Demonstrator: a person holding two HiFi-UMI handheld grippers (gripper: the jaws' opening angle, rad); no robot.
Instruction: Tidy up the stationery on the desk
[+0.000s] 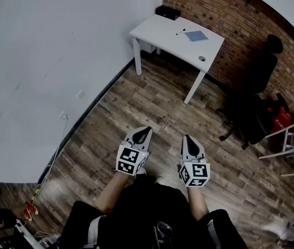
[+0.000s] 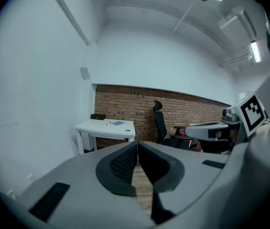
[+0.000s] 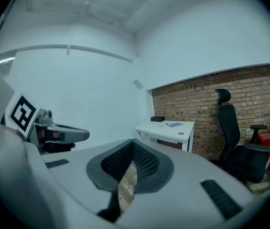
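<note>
The left gripper [image 1: 145, 132] and right gripper [image 1: 187, 139] are hovering side by side, jaws pressed together on nothing; the white desk [image 1: 160, 32], carrying a pen [image 1: 180, 32] and blue notebook [image 1: 196, 36], is standing well ahead across the floor; the right gripper is seemingly sitting nearer.

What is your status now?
Left gripper shut, empty. Right gripper shut, empty. Desk far ahead, notebook and pen untouched. Chair beside desk.
</note>
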